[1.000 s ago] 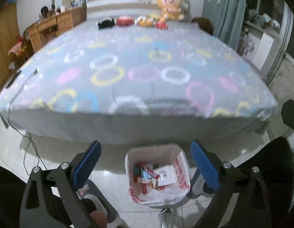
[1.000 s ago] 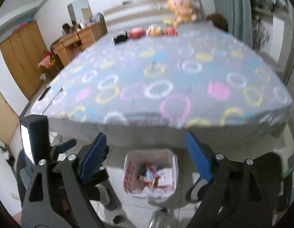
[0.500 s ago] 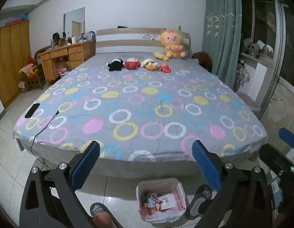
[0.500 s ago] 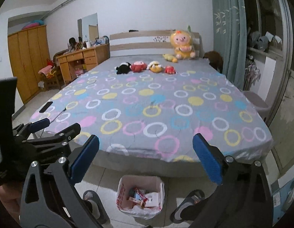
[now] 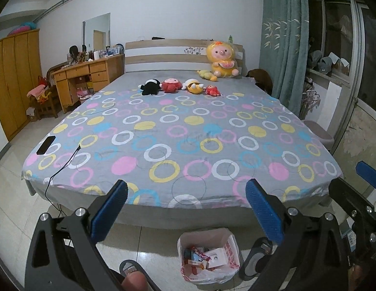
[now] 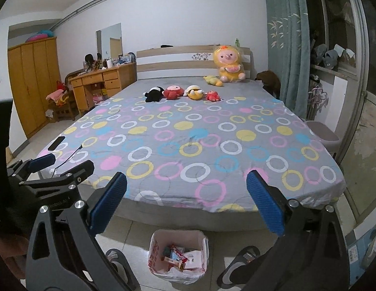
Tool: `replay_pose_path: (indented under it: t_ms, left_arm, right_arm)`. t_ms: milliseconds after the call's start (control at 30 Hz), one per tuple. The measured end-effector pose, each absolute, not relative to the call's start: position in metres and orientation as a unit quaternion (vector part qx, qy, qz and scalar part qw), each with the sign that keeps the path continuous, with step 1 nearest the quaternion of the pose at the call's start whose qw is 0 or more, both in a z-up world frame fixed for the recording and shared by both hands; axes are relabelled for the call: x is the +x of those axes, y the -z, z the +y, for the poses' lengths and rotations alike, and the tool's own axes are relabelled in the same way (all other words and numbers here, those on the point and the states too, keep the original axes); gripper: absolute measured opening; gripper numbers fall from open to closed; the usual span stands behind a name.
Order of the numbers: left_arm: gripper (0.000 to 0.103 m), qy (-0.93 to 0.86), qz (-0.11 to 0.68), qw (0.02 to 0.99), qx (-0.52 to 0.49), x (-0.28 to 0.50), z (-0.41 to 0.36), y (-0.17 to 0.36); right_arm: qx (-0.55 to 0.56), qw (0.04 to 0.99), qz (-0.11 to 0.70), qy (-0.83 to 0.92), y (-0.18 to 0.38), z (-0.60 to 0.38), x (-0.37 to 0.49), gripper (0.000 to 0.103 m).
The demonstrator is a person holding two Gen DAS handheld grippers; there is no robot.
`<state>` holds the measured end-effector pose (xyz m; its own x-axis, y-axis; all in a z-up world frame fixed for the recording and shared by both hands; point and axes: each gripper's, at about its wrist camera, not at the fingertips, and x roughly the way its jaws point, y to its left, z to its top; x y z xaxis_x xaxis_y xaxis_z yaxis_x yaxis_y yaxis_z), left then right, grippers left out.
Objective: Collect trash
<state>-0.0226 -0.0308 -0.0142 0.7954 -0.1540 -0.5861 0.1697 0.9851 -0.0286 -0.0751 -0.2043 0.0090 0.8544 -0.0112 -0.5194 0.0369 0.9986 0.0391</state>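
A: Where does the trash sit?
B: In the bin [image 5: 208, 254] with the white bag, on the floor tiles at the foot of the bed [image 5: 178, 131]; wrappers and a white card lie inside; a sandalled foot [image 6: 241, 264] stands either side of it
A: And the claws?
B: The left gripper [image 5: 186, 212] gapes wide with nothing between its blue pads; the right gripper [image 6: 186, 208] has just been opening and stands just as wide, empty too; both hang above the bin
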Motion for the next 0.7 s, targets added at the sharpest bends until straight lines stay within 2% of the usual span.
replay_pose_path:
  t_ms: [700]
  left_arm:
    - [0.095, 0.091, 0.31, 0.946, 0.017, -0.0221, -0.0314, 0.0097]
  right_arm:
    - [0.025, 0.962, 0.271, 0.011, -0.0122, -0.204, -0.0761, 0.096]
